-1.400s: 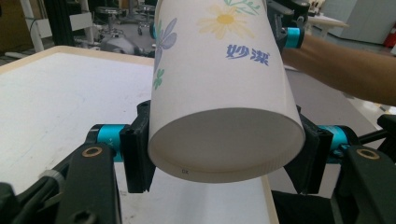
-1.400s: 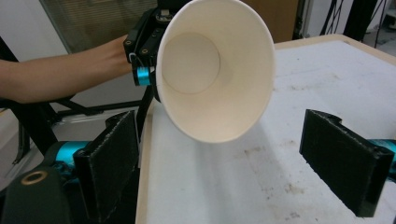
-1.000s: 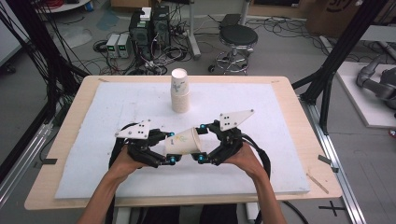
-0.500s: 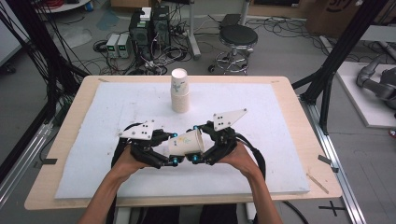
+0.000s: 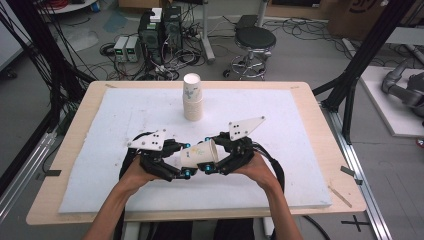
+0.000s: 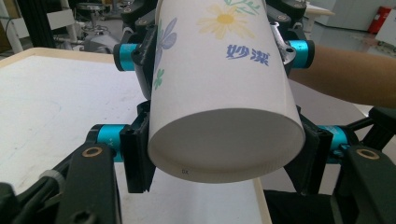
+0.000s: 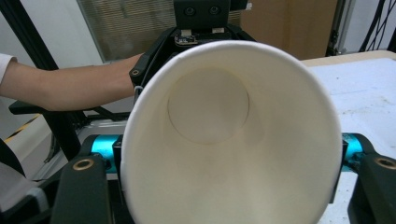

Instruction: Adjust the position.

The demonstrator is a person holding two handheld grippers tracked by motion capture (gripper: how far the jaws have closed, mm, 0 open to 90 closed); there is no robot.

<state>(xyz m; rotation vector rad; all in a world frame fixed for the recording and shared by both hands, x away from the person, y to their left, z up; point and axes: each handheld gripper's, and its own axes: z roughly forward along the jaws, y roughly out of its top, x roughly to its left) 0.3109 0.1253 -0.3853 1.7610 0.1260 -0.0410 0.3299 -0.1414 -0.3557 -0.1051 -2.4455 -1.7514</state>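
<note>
Here a flower-printed paper cup (image 5: 199,153) lies on its side above the white foam mat (image 5: 310,150), held between two grippers just in front of the stack of paper cups (image 5: 192,98). The left gripper (image 5: 185,172) clamps its narrow base end, and the right gripper (image 5: 206,168) clamps its rim end. In the right gripper view the cup's open mouth faces the camera.
</note>
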